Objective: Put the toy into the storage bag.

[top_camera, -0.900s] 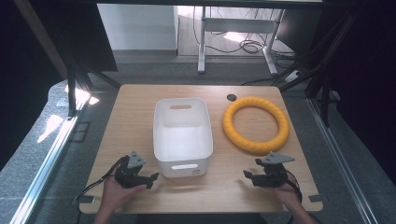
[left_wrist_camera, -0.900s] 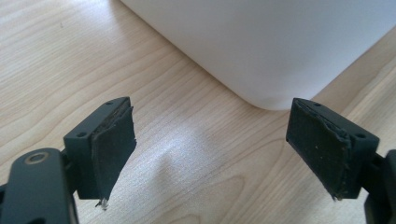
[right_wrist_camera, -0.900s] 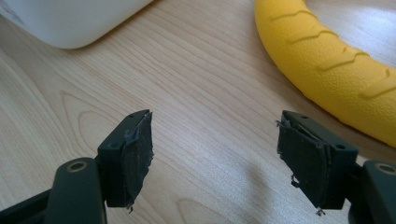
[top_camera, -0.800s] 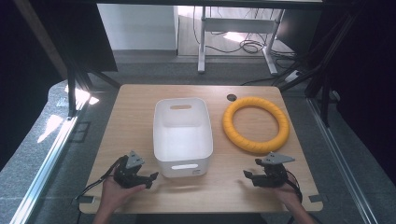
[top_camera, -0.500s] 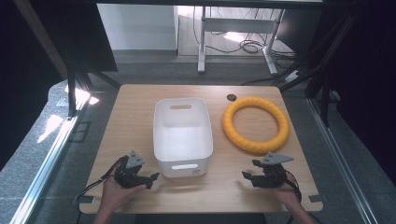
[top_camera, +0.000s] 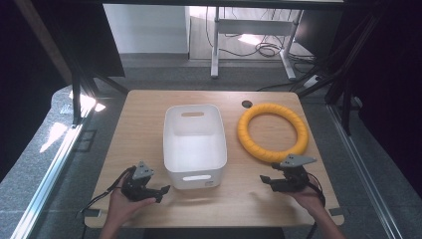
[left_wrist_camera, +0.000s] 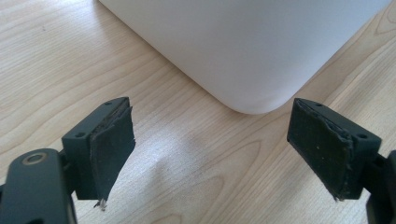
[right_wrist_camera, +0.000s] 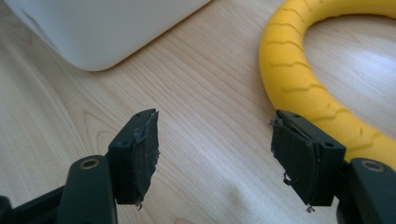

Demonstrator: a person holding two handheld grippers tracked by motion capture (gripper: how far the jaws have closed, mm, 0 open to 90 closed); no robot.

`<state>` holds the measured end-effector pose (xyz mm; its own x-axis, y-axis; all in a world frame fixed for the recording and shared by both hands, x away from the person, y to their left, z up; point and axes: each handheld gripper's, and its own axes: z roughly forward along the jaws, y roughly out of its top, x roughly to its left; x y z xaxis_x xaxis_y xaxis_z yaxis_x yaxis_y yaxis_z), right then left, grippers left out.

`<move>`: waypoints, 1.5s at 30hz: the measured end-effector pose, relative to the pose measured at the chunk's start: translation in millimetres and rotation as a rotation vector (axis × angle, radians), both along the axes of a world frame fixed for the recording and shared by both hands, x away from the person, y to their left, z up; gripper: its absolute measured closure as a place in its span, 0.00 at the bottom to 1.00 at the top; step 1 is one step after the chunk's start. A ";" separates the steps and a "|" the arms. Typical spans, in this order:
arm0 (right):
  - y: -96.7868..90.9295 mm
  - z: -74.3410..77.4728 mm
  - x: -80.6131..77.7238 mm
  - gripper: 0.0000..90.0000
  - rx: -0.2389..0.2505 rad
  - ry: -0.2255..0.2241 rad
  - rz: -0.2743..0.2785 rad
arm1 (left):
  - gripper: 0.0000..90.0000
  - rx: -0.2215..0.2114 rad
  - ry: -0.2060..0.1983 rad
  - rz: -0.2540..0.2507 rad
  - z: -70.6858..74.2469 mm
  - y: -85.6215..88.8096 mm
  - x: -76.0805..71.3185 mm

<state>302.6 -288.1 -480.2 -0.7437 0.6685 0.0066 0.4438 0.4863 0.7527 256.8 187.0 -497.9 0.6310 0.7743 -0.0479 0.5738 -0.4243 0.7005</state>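
Observation:
A white plastic bin [top_camera: 194, 144] stands empty at the middle of the wooden table [top_camera: 149, 107]. To its right lies a yellow ring [top_camera: 272, 131], flat on the wood. My left gripper [top_camera: 163, 190] rests near the front edge, just left of the bin's near corner [left_wrist_camera: 252, 70], open with nothing between its pads [left_wrist_camera: 112, 149]. My right gripper [top_camera: 264, 180] sits near the front right, open and empty, close to the ring's near arc [right_wrist_camera: 299, 79]. The bin's other near corner [right_wrist_camera: 93, 32] shows at upper left in the right gripper view.
A dark round hole [top_camera: 246, 104] marks the tabletop behind the ring. Beyond the far edge stand a desk frame [top_camera: 215, 40] and floor cables [top_camera: 263, 47]. A metal rail [top_camera: 50, 169] runs along the floor on the left.
The right gripper has edged slightly left along the front of the table. The left gripper, bin and ring stay where they were.

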 end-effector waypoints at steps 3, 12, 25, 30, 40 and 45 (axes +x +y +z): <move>4.7 10.4 12.1 0.35 -0.067 0.014 0.043 | 0.17 0.001 -0.004 -0.002 0.9 1.1 -0.5; 17.3 37.3 58.1 0.34 -0.239 0.070 0.115 | 0.17 0.015 -0.006 -0.006 1.1 1.9 -1.3; 24.5 28.9 102.9 0.32 -0.352 0.182 0.162 | 0.17 0.016 -0.011 -0.004 1.6 3.1 -0.6; 29.8 19.7 111.0 0.32 -0.402 0.206 0.187 | 0.17 0.010 -0.015 0.005 2.4 3.6 -0.9; 31.1 3.0 124.5 0.34 -0.475 0.227 0.207 | 0.17 0.013 -0.017 0.008 2.5 3.8 -0.4; 28.5 -10.8 130.7 0.37 -0.529 0.265 0.226 | 0.17 0.015 -0.019 0.009 2.6 4.1 -0.7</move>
